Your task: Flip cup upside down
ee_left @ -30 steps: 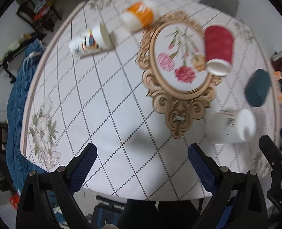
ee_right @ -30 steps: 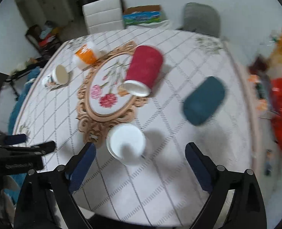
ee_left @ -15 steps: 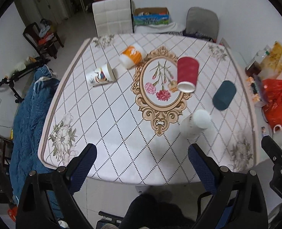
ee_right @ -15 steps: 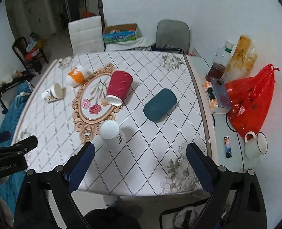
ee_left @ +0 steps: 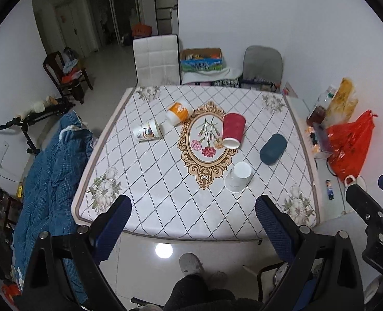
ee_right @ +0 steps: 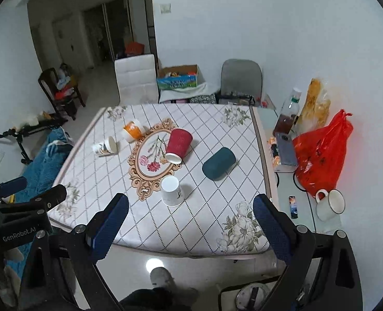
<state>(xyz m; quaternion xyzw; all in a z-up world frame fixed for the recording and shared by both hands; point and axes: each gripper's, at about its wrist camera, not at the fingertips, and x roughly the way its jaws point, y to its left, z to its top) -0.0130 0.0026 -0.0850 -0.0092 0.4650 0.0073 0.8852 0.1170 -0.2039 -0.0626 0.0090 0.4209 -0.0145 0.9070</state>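
Note:
A white paper cup (ee_left: 238, 177) stands upside down on the table near its front edge, also in the right wrist view (ee_right: 171, 191). A red cup (ee_left: 232, 130) (ee_right: 178, 146), a dark teal cup (ee_left: 273, 149) (ee_right: 218, 163), an orange cup (ee_left: 178, 113) (ee_right: 133, 129) and a patterned white cup (ee_left: 147, 131) (ee_right: 105, 146) lie on their sides. My left gripper (ee_left: 191, 220) and right gripper (ee_right: 188, 217) are open, empty, held high and back from the table's front edge.
The table (ee_left: 165, 207) has a quilted diamond cloth with an ornate oval emblem (ee_left: 207, 142). A red bag (ee_right: 321, 155), bottles and a white mug (ee_right: 330, 204) sit on a side surface at right. Chairs stand behind; blue fabric (ee_left: 48, 181) lies at left.
Both grippers have pulled up and back away from the table, so the whole table now shows. The white cup stays upside down; the other cups have not moved.

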